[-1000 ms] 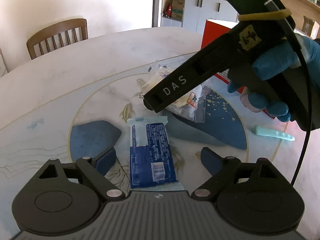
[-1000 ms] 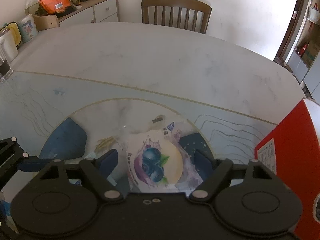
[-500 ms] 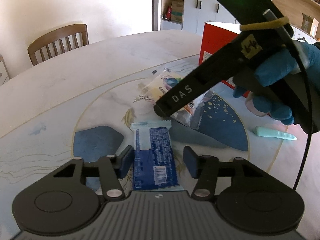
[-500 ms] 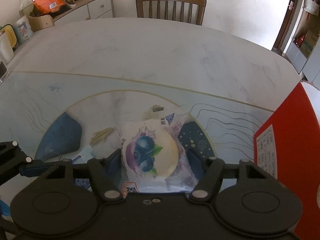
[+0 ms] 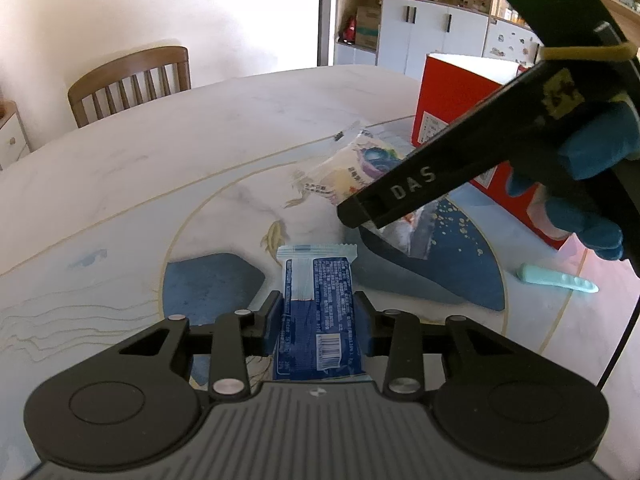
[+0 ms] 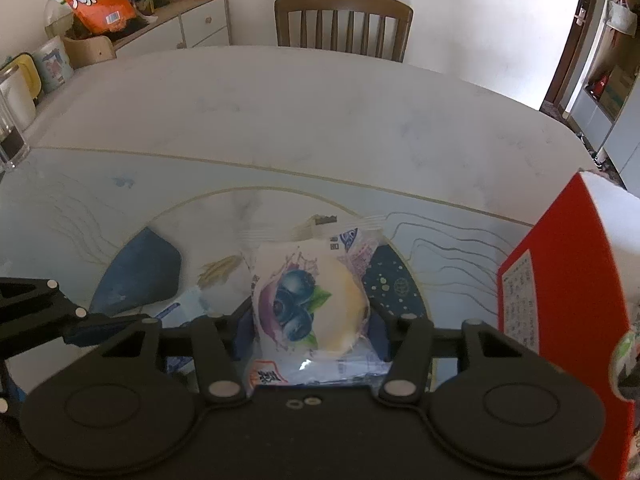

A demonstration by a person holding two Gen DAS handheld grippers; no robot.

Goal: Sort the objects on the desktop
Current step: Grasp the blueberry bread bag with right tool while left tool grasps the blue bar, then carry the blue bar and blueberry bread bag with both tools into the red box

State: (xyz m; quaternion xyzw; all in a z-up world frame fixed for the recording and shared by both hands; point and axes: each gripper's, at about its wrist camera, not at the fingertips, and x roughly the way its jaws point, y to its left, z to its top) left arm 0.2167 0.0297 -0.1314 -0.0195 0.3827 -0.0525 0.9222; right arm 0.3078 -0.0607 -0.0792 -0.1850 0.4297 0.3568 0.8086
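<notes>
While the left tool (image 5: 316, 318) is seen closing in its own view, a blue wrapper (image 5: 318, 312) lies flat on the table (image 5: 200, 140) between its pads, which look pressed to both long edges. Beyond it, that view alone shows the right tool's black body w/ "DAS" lettering, held by a blue-gloved hand (image 5: 592, 168), plus a pale green item (image 5: 558, 282) lying near the table's right edge, well apart from the packets. The right tool (image 6: 308, 326) is shown from its own cam: jaws closing, approx. half open, w/ a blueberry pastry packet (image 6: 308, 308) between the pads; contact looks made on both sides. Only this view shows the packet's printed face; from the left cam it is mostly hidden behind the right tool. A red box (image 6: 568, 280) stands just beside the packet, at the right, visible in both. A wooden chair (image 6: 344, 26) is seen past the table's far edge. A sideboard w/ an orange snack bag (image 6: 96, 0) shows in the right cam only.
</notes>
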